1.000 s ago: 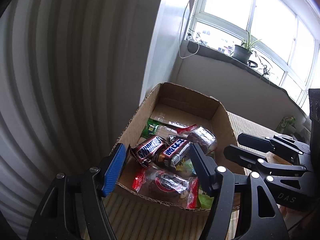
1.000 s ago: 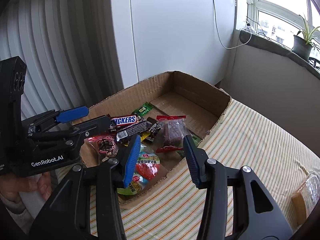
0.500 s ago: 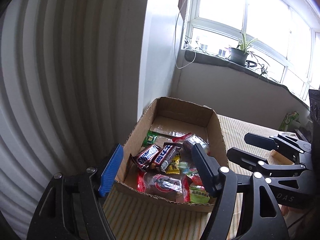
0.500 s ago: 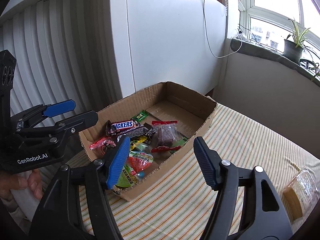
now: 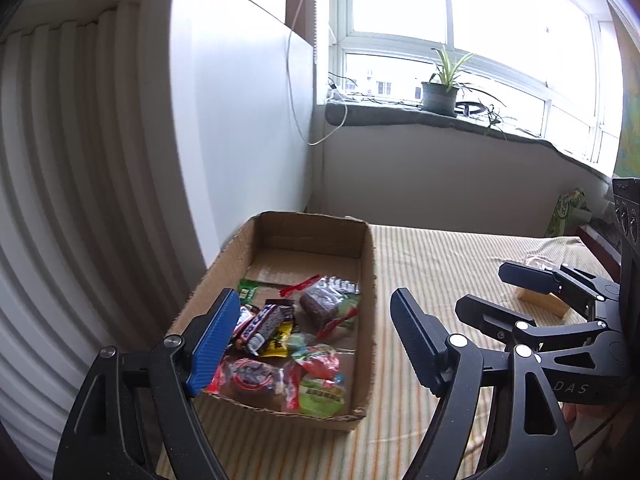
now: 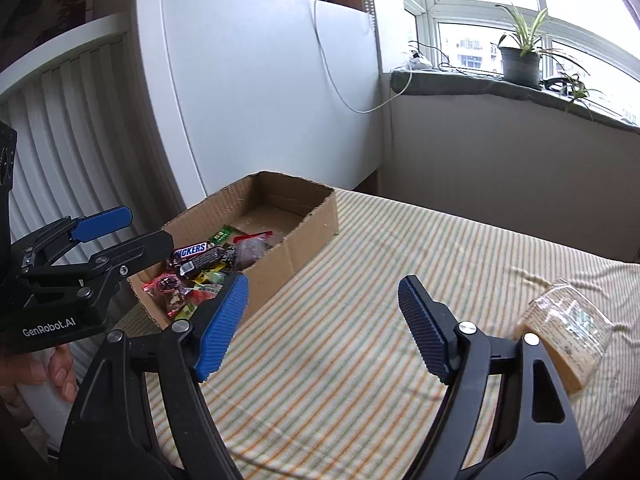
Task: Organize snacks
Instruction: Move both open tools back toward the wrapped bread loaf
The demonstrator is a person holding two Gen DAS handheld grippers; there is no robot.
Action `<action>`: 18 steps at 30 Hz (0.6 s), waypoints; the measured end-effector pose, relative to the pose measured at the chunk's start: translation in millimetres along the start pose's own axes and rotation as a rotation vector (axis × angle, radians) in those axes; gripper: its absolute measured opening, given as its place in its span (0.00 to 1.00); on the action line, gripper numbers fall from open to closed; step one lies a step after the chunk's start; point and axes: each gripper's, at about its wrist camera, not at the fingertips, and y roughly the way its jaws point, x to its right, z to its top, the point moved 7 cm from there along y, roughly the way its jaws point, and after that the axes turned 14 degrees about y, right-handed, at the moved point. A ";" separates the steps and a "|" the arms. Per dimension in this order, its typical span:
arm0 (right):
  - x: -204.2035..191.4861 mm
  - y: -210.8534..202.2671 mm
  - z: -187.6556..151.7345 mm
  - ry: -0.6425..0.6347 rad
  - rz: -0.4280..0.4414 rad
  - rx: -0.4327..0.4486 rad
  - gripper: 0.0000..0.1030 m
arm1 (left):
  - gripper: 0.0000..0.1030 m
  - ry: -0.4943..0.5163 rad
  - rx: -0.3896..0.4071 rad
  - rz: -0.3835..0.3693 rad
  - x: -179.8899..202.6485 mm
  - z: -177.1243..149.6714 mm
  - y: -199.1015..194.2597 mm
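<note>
- We saw the wrapped biscuit pack (image 6: 560,336) lying on the striped surface (image 6: 360,280) at three o'clock from our right tool (image 6: 320,328), long axis slanting away.
- Both tools' jaws were opening and empty; the left tool (image 5: 312,336) hung over the snack box (image 5: 368,280), the farther one.

Your left gripper (image 5: 316,336) and right gripper (image 6: 322,322) are black frames with ribbed blue pads and silver screws. White lettering "GenRobot.AI" marks the left body, "DAS" the right, both behind those pads.
</note>
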 end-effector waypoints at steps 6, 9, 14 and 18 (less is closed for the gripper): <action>76.7 -44.7 -0.2 0.096 -0.092 0.053 0.79 | 0.76 0.088 0.012 -0.064 62.1 19.9 0.9; 117.1 -71.3 -3.4 0.146 -0.163 0.078 0.83 | 0.76 0.122 0.022 -0.117 93.6 28.3 0.7; 168.3 -107.8 -11.4 0.223 -0.251 0.114 0.83 | 0.76 0.183 0.041 -0.179 134.8 41.5 -0.8; 180.2 -119.3 -16.2 0.243 -0.272 0.127 0.83 | 0.76 0.214 0.051 -0.204 150.9 45.0 -6.3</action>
